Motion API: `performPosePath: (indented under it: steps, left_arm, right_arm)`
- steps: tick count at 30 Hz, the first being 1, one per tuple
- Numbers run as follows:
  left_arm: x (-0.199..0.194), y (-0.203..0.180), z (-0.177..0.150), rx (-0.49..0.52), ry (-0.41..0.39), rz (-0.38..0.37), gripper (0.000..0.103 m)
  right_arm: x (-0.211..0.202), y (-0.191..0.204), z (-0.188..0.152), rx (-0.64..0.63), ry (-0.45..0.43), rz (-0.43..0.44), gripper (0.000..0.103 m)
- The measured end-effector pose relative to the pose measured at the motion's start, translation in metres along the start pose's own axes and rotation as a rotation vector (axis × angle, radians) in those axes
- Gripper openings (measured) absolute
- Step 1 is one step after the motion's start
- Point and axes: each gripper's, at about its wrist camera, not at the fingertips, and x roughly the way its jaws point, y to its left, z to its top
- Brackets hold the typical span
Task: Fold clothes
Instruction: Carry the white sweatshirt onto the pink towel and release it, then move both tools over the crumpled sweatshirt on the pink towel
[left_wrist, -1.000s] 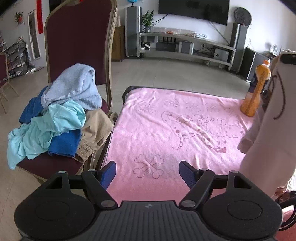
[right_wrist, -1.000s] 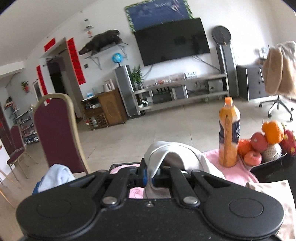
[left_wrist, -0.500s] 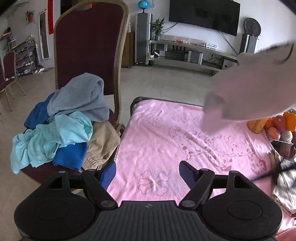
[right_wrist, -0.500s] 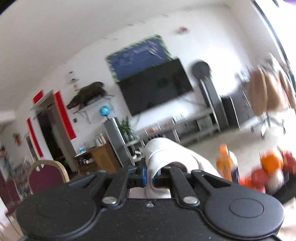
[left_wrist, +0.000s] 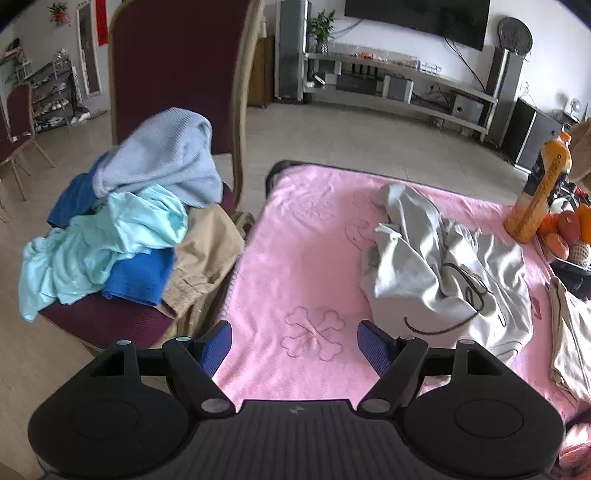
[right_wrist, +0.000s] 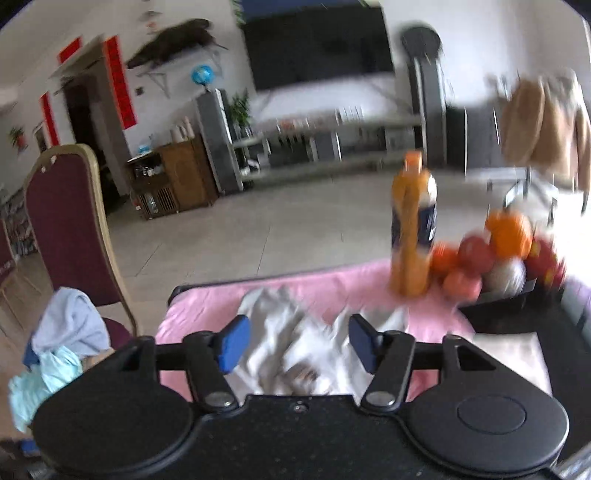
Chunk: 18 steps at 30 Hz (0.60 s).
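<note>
A crumpled pale grey garment (left_wrist: 443, 266) with a dark drawstring lies on the pink blanket (left_wrist: 303, 258), right of centre. My left gripper (left_wrist: 294, 345) hangs open over the blanket's near edge, left of the garment, holding nothing. In the blurred right wrist view the same garment (right_wrist: 291, 343) lies below and just beyond my right gripper (right_wrist: 295, 341), which is open and empty. A heap of unfolded clothes (left_wrist: 122, 229) in light blue, aqua, royal blue and tan sits on the maroon chair (left_wrist: 177, 66) left of the table.
An orange juice bottle (left_wrist: 539, 192) and a dark tray of fruit (left_wrist: 569, 236) stand at the blanket's far right. A folded beige cloth (left_wrist: 569, 339) lies near the right edge. Tiled floor, a TV stand and speakers lie beyond.
My right gripper was shut on the grey garment and held it up; now it is open and the garment lies crumpled on the blanket. The left gripper stayed open, shifting slightly.
</note>
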Motion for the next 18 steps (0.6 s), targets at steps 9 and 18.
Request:
performPosePath:
  steps: [9,18]
  left_arm:
    - [0.048,-0.034,-0.016,0.063,0.109,-0.054,0.073]
    - [0.097,-0.064,-0.020,0.060,0.176,-0.078,0.073]
  right_arm:
    - [0.031,-0.007,-0.037,-0.257,0.050,-0.075,0.065]
    - [0.093,-0.051,-0.081,-0.107,0.138,-0.055,0.065]
